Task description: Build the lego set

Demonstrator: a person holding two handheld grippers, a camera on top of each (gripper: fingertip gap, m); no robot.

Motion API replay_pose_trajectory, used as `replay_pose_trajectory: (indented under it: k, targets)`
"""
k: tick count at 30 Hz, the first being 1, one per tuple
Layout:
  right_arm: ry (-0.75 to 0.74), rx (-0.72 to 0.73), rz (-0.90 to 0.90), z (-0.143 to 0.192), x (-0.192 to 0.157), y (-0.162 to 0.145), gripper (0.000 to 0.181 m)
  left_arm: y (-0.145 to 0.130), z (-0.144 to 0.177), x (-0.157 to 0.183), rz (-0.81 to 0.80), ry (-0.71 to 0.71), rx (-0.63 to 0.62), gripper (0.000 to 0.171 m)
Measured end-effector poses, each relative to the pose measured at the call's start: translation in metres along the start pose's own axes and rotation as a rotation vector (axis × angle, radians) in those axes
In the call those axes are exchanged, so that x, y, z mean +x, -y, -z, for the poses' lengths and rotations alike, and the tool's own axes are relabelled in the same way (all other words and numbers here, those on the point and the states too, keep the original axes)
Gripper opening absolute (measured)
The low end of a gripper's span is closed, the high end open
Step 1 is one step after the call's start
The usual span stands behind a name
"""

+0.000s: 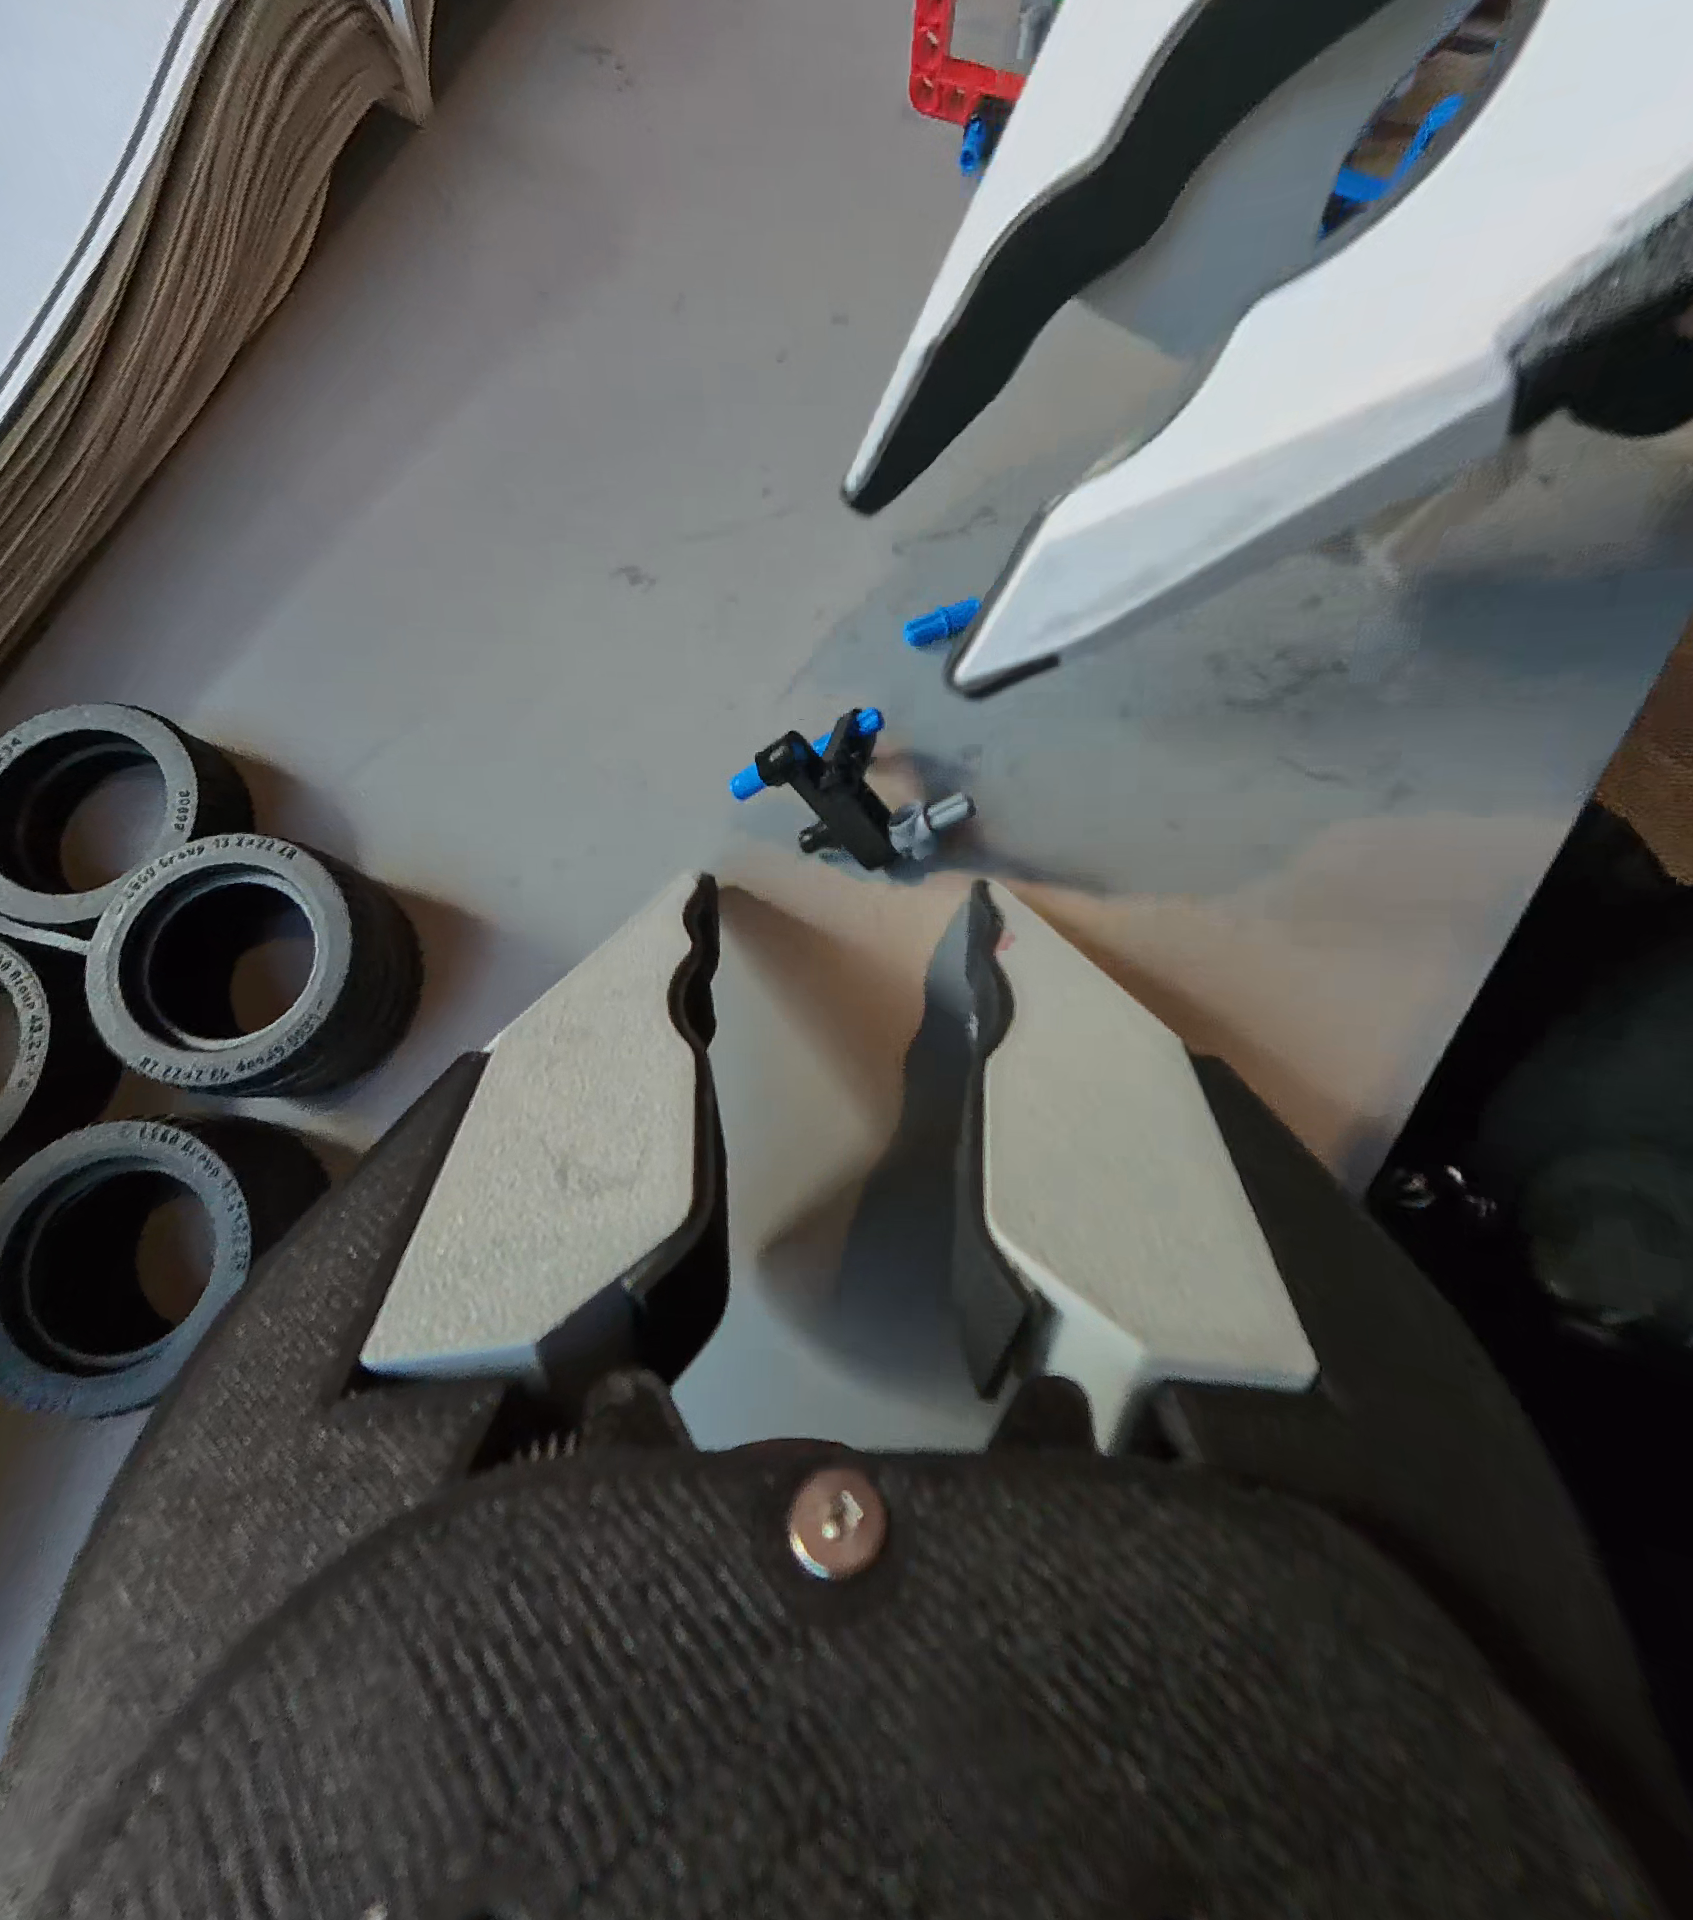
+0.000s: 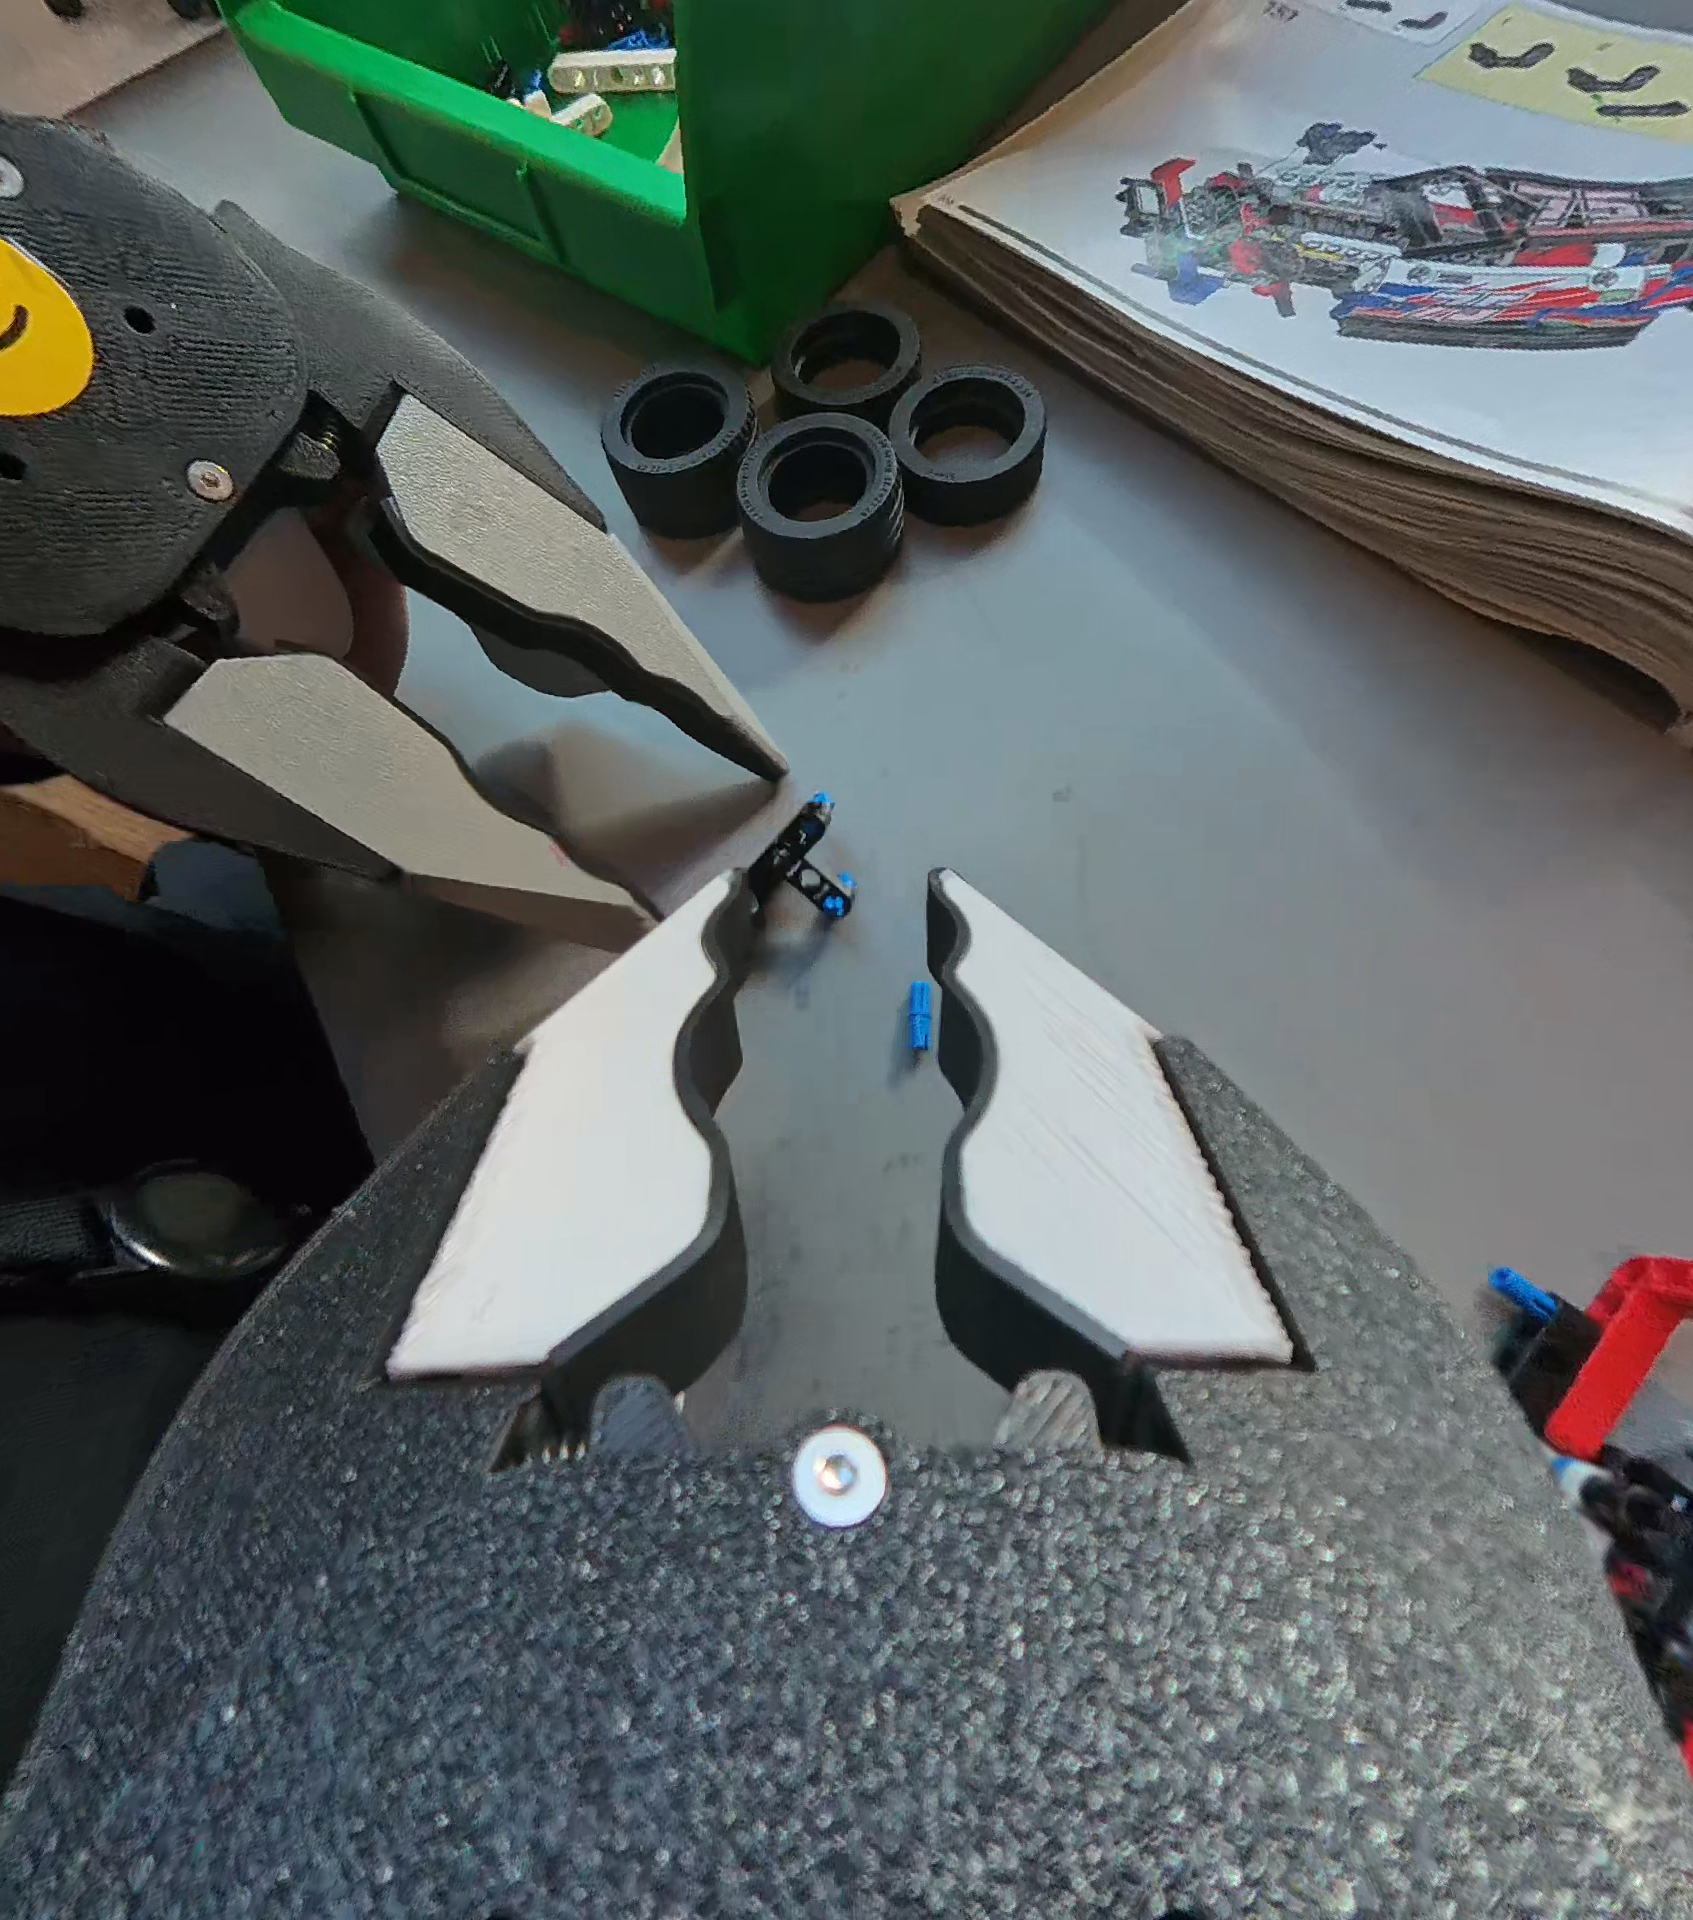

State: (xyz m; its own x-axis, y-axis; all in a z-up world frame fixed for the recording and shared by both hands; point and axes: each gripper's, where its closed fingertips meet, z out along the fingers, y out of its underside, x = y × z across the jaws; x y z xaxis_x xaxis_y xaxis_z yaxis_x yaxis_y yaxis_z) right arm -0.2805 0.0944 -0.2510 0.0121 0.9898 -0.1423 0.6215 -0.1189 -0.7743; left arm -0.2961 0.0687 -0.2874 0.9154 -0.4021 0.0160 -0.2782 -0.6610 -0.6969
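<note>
Left gripper (image 1: 842, 894): we see its fingers spread, holding nothing, tips just short of the small black lego assembly with blue pins (image 1: 837, 790).
Right gripper (image 2: 837, 883): spread and empty; loose blue plastic pin (image 2: 918, 1018) lies between its fingers.
Open room: bare grey tabletop (image 2: 1237, 831) around both.
Edges: four black rubber tyres (image 2: 821, 457), green plastic bin (image 2: 717, 208), thick open instruction booklet (image 2: 1393, 416), red-and-black partly built model (image 2: 1673, 1455).

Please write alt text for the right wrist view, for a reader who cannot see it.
The open right gripper hovers over a loose blue pin on a grey table, beside a small black assembly. The open left gripper points in from the left; four black tyres lie beyond.
</note>
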Motion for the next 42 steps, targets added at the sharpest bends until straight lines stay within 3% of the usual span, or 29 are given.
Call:
replay_pose_trajectory:
  k: [4, 11, 14, 18, 22, 25, 32, 37, 42]
  targets:
    - [0.052, -0.049, -0.087, 0.007, -0.007, -0.019, 0.032, -0.001, 0.014, -0.008, -0.110, -0.010, 0.009, 0.047]
    - [0.093, -0.054, -0.165, -0.013, -0.029, -0.029, 0.028, 0.030, 0.013, -0.013, -0.418, -0.135, 0.020, 0.034]
    - [0.087, -0.027, -0.192, -0.018, -0.029, -0.026, 0.027, 0.023, 0.006, -0.008, -0.541, -0.243, -0.058, 0.034]
    - [0.076, -0.008, -0.207, -0.023, -0.027, -0.020, 0.027, 0.017, 0.002, -0.013, -0.674, -0.276, -0.105, 0.028]
    - [0.079, -0.028, -0.210, -0.028, -0.025, -0.020, 0.010, 0.002, -0.001, -0.016, -0.683, -0.292, -0.172, 0.016]
    - [0.047, -0.050, -0.160, -0.025, -0.020, -0.023, 0.008, -0.003, 0.001, -0.010, -0.682, -0.304, -0.158, 0.007]
    - [0.035, -0.268, 0.082, -0.001, -0.010, -0.031, 0.008, 0.013, 0.005, -0.007, -0.564, -0.327, -0.052, 0.033]
    - [0.064, -0.392, 0.286, 0.008, -0.010, -0.029, 0.008, 0.030, -0.001, 0.013, -0.562, -0.417, 0.010, 0.038]
    - [0.085, -0.439, 0.350, 0.007, -0.008, -0.033, 0.007, 0.024, -0.006, 0.022, -0.586, -0.468, -0.009, 0.014]
